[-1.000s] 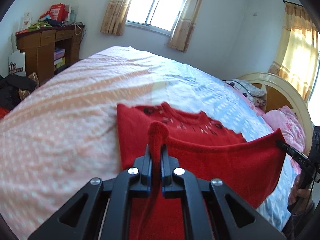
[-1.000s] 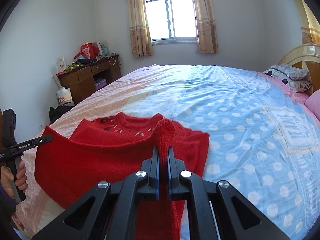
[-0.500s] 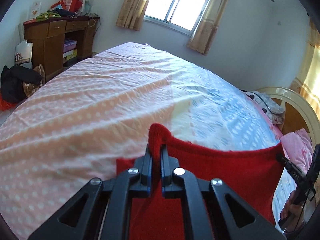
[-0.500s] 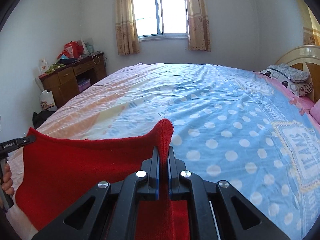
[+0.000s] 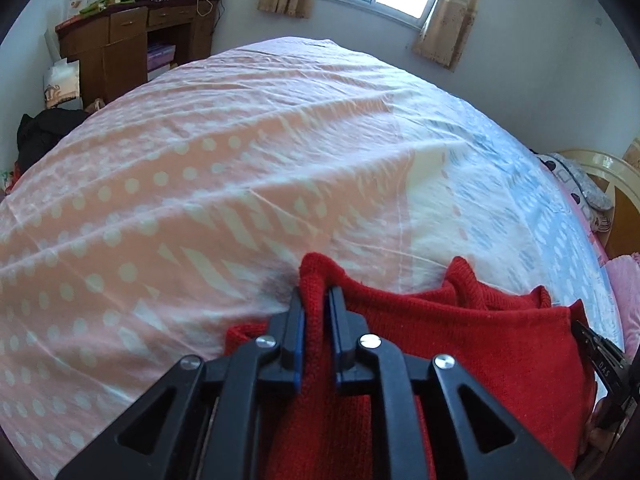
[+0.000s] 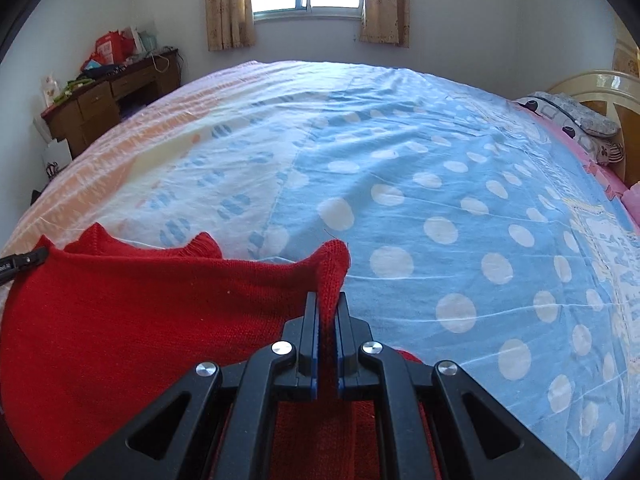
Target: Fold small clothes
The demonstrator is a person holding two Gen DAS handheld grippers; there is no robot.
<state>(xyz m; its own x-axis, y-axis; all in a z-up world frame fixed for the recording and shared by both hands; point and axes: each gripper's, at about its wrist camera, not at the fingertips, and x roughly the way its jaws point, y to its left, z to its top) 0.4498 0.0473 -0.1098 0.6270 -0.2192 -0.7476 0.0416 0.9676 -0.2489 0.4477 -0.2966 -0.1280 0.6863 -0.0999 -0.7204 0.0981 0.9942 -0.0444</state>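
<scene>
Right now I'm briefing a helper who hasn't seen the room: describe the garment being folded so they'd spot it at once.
On the big bed, whose sheet is peach on one side and blue with white dots on the other, look at the near edge. The red knit sweater lies there, a corner pinched in each gripper. It is the only solid red thing on the sheet.

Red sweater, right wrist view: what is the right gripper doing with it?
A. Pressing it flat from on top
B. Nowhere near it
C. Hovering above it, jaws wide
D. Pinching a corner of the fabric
D: the right gripper has a corner of the red sweater standing up between its nearly closed jaws, over the bed.
</scene>
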